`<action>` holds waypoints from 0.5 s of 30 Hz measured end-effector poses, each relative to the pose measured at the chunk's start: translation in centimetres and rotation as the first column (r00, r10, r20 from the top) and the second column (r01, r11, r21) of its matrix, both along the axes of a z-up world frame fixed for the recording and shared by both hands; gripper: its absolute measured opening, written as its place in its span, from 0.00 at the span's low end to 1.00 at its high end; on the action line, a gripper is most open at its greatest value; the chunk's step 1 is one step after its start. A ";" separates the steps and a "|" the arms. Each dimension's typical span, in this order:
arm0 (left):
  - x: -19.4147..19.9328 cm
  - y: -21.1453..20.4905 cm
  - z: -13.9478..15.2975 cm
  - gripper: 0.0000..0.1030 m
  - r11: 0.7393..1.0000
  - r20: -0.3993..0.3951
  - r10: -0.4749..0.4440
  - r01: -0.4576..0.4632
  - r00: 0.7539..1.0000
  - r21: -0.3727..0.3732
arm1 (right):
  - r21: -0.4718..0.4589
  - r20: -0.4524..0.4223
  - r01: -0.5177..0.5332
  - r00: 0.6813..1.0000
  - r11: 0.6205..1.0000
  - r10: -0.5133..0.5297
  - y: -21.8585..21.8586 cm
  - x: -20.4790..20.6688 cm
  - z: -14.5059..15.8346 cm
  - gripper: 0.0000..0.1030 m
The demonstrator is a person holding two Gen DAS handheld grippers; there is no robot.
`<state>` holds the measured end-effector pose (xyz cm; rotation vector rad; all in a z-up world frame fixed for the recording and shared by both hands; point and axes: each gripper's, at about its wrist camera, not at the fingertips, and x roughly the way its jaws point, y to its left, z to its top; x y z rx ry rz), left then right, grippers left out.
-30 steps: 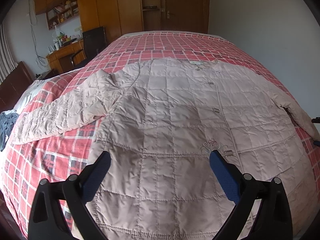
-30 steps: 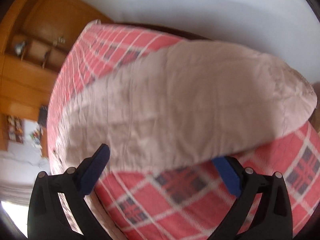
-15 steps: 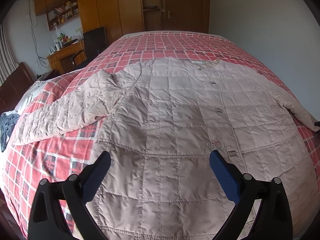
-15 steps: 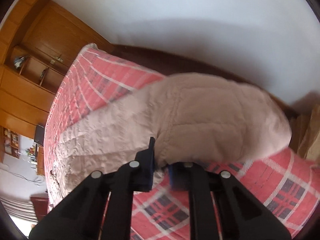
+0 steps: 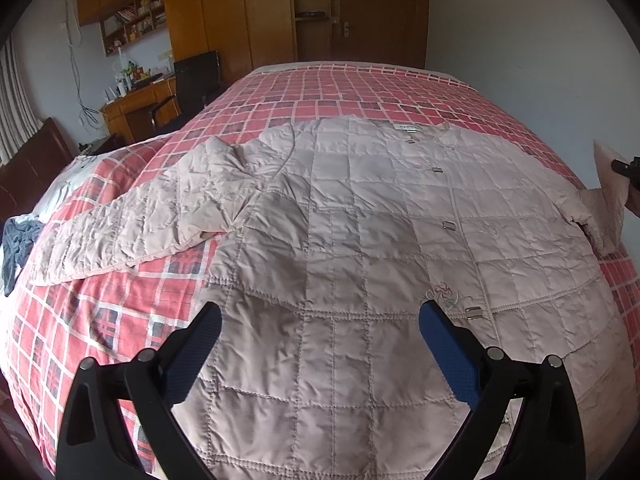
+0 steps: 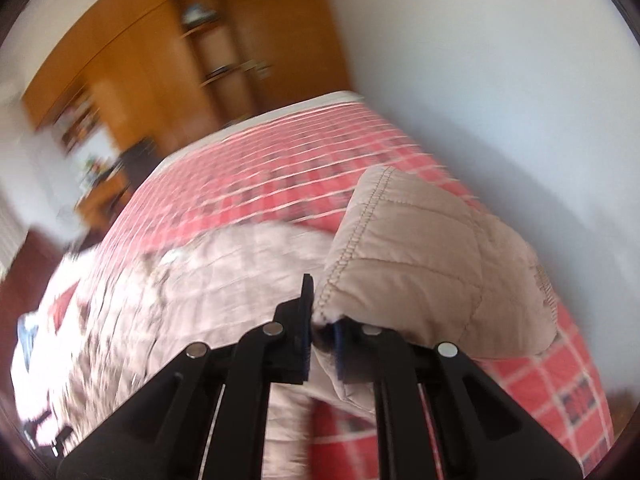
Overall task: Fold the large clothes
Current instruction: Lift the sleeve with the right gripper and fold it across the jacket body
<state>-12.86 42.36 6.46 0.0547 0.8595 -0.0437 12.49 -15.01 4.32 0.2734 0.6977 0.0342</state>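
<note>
Your left gripper (image 5: 320, 320) hovers low over the hem of the quilted jacket (image 5: 360, 220), jaws wide apart, unchanged. Jacket lies flat, front up, on the plaid bed (image 5: 360, 92). Your right gripper (image 6: 322, 336), jaws clamped on the sleeve cuff (image 6: 420, 272), has lifted it since half a second ago.

Quilted jacket (image 5: 360, 216): soft matt pale-pink cloth, padded, stitched in squares, creased on the sleeve (image 5: 132, 228); small shiny metal clasps down the front. Bedspread (image 5: 360, 92): matt woven cloth, red plaid. Left gripper (image 5: 320, 340): matt black plastic arms, blue textured pads (image 5: 448, 352), shiny metal pin heads. Right gripper (image 6: 322, 336): same black plastic, metal pins, pressed on the cuff (image 6: 420, 264), whose stitched edge looks slightly fuzzy. Wardrobe (image 5: 248, 12): smooth orange-brown wood, semi-gloss. Wall (image 5: 520, 40): matt white paint. Dark chair (image 5: 196, 80): probably leatherette, view too small.
</note>
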 end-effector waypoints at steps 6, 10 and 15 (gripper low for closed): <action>1.5 0.9 0.3 0.96 0.997 -0.030 0.005 -0.007 1.000 -0.076 | -0.095 -0.023 -0.267 0.964 0.959 0.266 8.4 0.4 -0.7 0.07; 2.8 1.0 0.5 0.96 0.991 -0.059 -0.014 0.006 0.998 -0.136 | -0.148 -0.062 -0.405 0.914 0.902 0.400 12.9 -0.1 -2.2 0.07; 4.4 0.0 0.7 0.96 0.976 -0.099 -0.059 0.037 0.993 -0.214 | -0.133 -0.136 -0.532 0.846 0.836 0.516 17.3 0.0 -5.0 0.08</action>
